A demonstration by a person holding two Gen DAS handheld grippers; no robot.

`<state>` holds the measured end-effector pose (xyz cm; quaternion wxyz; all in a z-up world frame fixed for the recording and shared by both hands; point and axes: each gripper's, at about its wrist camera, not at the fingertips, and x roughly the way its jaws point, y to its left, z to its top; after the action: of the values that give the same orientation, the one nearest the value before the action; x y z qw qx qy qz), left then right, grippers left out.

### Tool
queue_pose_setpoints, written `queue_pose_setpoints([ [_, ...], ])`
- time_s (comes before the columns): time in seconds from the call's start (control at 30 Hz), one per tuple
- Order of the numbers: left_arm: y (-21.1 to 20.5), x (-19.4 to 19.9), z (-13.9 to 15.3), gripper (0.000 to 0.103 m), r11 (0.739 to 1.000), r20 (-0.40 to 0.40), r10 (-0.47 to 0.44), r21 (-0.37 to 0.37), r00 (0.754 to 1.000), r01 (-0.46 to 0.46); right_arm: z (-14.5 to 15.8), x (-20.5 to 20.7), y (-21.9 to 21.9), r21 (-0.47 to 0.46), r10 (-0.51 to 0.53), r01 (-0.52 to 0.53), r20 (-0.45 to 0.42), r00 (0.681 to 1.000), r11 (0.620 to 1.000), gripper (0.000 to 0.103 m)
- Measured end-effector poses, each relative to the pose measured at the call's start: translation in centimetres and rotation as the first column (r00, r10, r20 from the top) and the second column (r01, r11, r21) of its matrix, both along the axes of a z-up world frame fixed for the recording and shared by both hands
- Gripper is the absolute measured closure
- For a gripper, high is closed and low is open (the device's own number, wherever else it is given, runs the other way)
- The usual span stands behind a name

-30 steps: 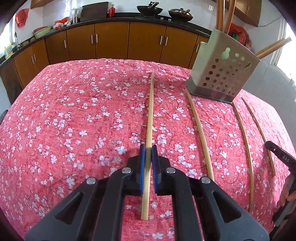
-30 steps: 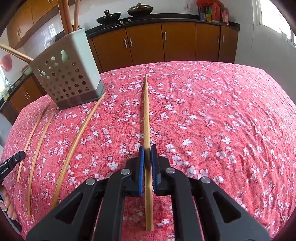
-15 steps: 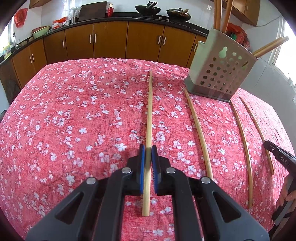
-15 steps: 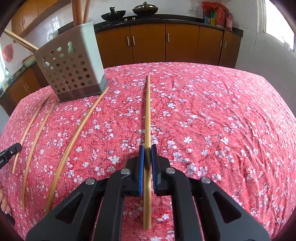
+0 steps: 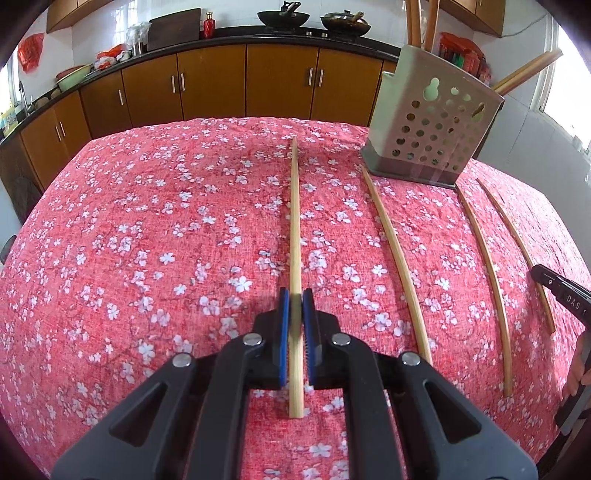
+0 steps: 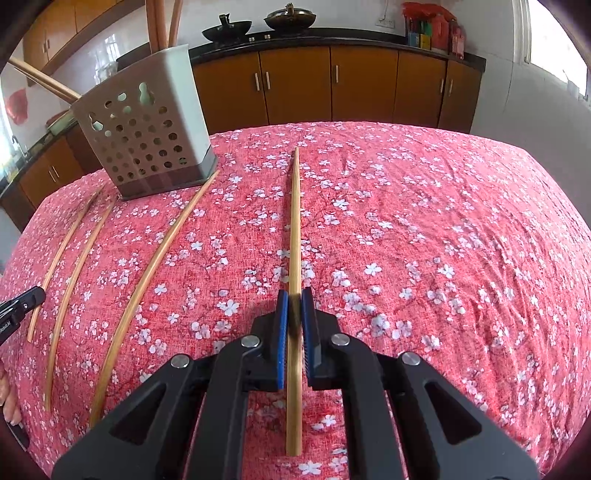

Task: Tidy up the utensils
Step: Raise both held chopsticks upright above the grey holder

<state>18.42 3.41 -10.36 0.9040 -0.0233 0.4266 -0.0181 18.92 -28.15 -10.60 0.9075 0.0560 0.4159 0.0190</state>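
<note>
Red floral tablecloth [image 5: 147, 229], brown cabinets [image 5: 280, 81], two dark woks [image 5: 283, 17] behind

The left gripper [image 5: 295, 299], black with blue pads, is clamped on a long pale bamboo chopstick [image 5: 294, 229] that runs straight away from it over the red cloth with small white blossoms [image 5: 147, 240]. Its butt end pokes out behind the pads. To the right, three more bamboo chopsticks [image 5: 397, 258] lie loose on the cloth, side by side and apart from one another. Near their far ends stands a grey perforated plastic utensil holder [image 5: 432, 125], with wooden sticks rising out of its top. At the right edge, part of the right gripper [image 5: 561, 291] shows, with fingers of a hand [image 5: 576, 373] below it. Brown kitchen cabinets [image 5: 221, 85] line the far wall.
</note>
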Motion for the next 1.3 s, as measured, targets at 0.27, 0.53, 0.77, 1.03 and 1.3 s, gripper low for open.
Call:
queue_pose_setpoints([
  [0.27,-0.4,0.0,0.1,0.095,1.0,-0.007,-0.007,0.011,1.0,0.007,0.5,-0.8,-0.6,0.041,-0.016,0.015,0.015,1.0,0.999,0.095],
  [0.53,0.4,-1.4,2.1,0.095,1.0,0.048,0.006,-0.016,0.999,-0.006,3.4,-2.8,-1.5,0.063,-0.035,0.028,0.111,0.993,0.998,0.095],
  [0.77,0.6,-2.4,5.1,0.095,1.0,0.13,0.008,-0.029,0.991,-0.004,5.7,-3.7,-2.2,0.092,-0.06,0.043,0.189,0.98,0.995,0.095],
  [1.03,0.3,-3.4,9.0,0.095,0.999,0.242,0.004,-0.046,0.97,0.007,8.5,-4.5,-2.5,0.099,-0.068,0.04,0.294,0.954,0.994,0.095],
  [1.3,0.2,-3.8,11.7,0.095,0.998,0.315,0.023,-0.07,0.949,0.0,9.5,-4.6,-2.5,0.108,-0.075,0.04,0.346,0.935,0.993,0.095],
])
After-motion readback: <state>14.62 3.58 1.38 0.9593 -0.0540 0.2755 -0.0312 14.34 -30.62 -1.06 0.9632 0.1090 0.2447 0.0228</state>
